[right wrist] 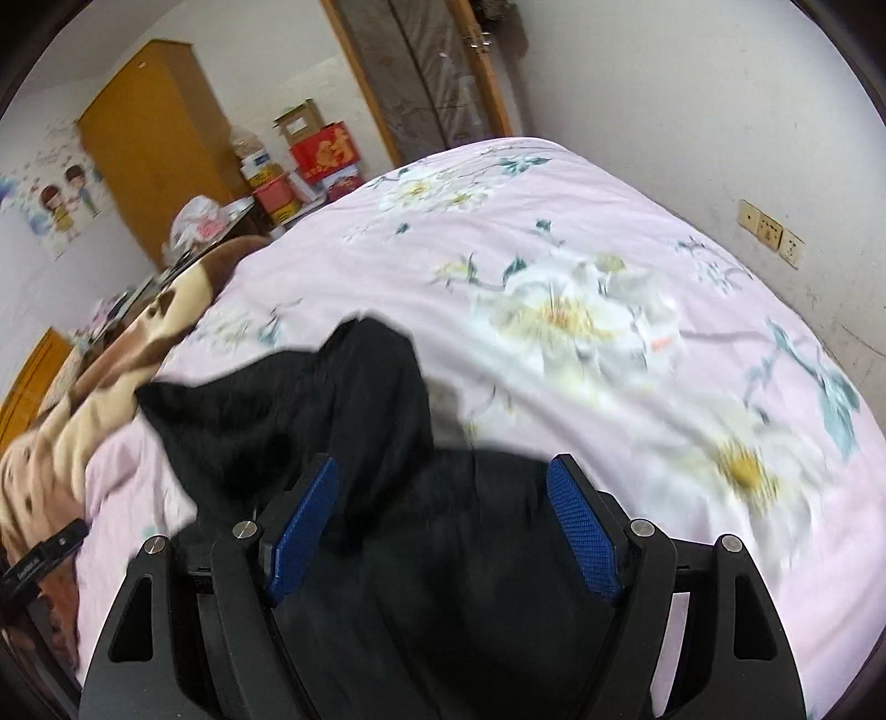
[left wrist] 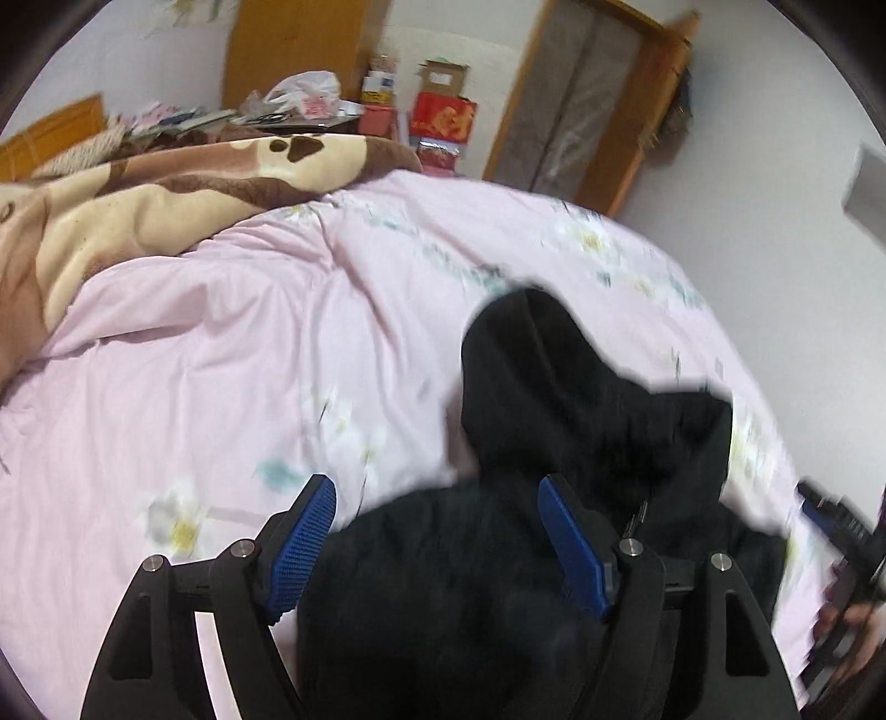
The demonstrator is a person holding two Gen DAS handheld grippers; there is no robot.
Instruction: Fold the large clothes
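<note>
From the left wrist, a bed (left wrist: 232, 354) under a pink floral quilt fills most of the view, its cover creased and blurred. A brown and cream blanket (left wrist: 138, 205) is bunched at the far left. Beyond it stand a wooden wardrobe (left wrist: 293, 50), a white plastic bag (left wrist: 307, 88) and a stack of red boxes (left wrist: 443, 119) against a pale wall, with a wood-framed door (left wrist: 587, 105) to the far right. The left hand-held gripper (left wrist: 437, 545) is spread open, its blue pads apart, and the black garment (left wrist: 554, 399) lies crumpled on the quilt between and beyond them, near right of centre. At the near right edge the other tool and a hand show only as a blur.

From the right wrist, the same quilt (right wrist: 581, 288) spreads far and right, large white flowers printed on it. The wall on the right carries a row of sockets (right wrist: 772, 232); a cartoon sticker (right wrist: 61, 205) sits on the far left wall beside the wardrobe (right wrist: 155, 144). The right hand-held gripper (right wrist: 443, 545) is likewise open, closing on nothing. The garment (right wrist: 343, 399) lies under and ahead of it, probably a jacket, reaching left toward the blanket (right wrist: 111, 376).
</note>
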